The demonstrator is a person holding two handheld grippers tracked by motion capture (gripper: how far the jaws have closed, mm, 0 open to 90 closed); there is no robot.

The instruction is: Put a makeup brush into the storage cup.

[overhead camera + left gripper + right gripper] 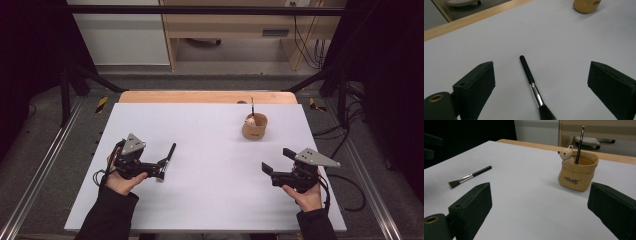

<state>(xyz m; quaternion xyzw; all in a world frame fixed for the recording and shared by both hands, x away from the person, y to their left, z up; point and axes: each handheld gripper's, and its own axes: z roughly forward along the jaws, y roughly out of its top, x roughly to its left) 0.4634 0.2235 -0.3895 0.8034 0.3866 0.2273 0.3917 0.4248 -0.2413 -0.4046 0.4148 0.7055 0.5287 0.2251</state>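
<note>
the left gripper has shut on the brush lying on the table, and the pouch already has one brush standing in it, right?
Not quite: the left gripper is open, its jaws either side of the brush without touching it, as the left gripper view shows. The pouch does hold one upright brush.

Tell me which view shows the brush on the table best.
The left gripper view: the brush lies close between the open jaws, bristles nearest. The high view shows it small beside the left gripper; the right gripper view shows it far off.

Black-handled makeup brush (532, 83) with silver ferrule and dark bristles, lying flat on the white tabletop (210, 150), handle pointing away, bristles nearest the left claw (162, 170)
</note>
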